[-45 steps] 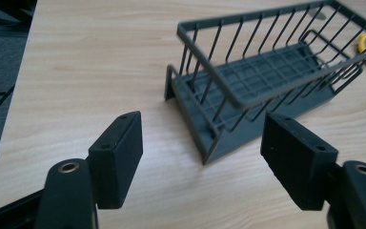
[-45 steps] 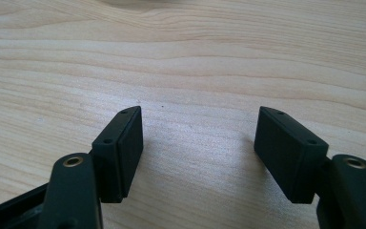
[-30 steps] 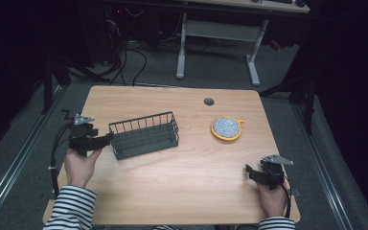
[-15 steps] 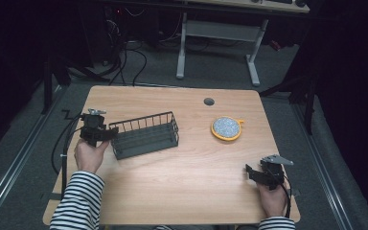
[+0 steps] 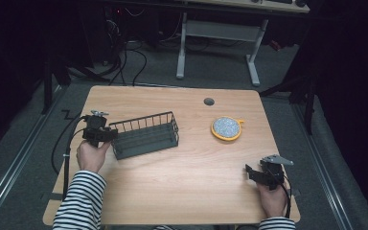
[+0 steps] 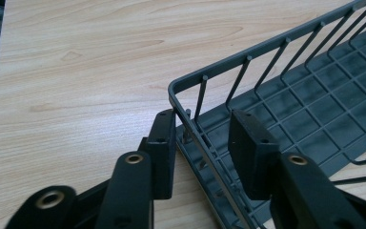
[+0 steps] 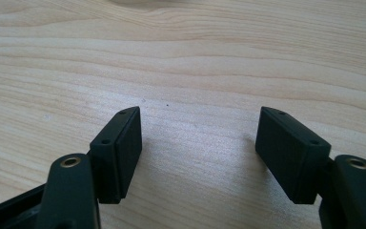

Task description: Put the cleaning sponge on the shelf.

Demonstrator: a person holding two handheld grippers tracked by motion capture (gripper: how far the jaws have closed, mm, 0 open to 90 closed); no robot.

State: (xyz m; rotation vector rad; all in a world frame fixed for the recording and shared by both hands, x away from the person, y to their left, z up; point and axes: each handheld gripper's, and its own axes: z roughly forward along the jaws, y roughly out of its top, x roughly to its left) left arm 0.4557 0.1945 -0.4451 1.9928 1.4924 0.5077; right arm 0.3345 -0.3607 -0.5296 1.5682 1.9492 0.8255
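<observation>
Wire basket (image 5: pixel 146 135) sits toward the counter's (image 5: pixel 172 191) left edge; the left tongs (image 6: pixel 202 143) have just been closing astride its corner wall, one pad outside, one inside, not yet pinching. A thin rim could slip or tilt the basket. Right tongs (image 5: pixel 256 173) rest apart near the front-right corner. The orange disc (image 5: pixel 226 128) lies well clear.

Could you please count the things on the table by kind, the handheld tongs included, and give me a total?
Dark wire basket: 1
Round orange-rimmed disc with a speckled grey face: 1
Handheld tongs: 2, the left tongs at the basket's end wall and the right tongs over bare wood
Total: 4
</observation>
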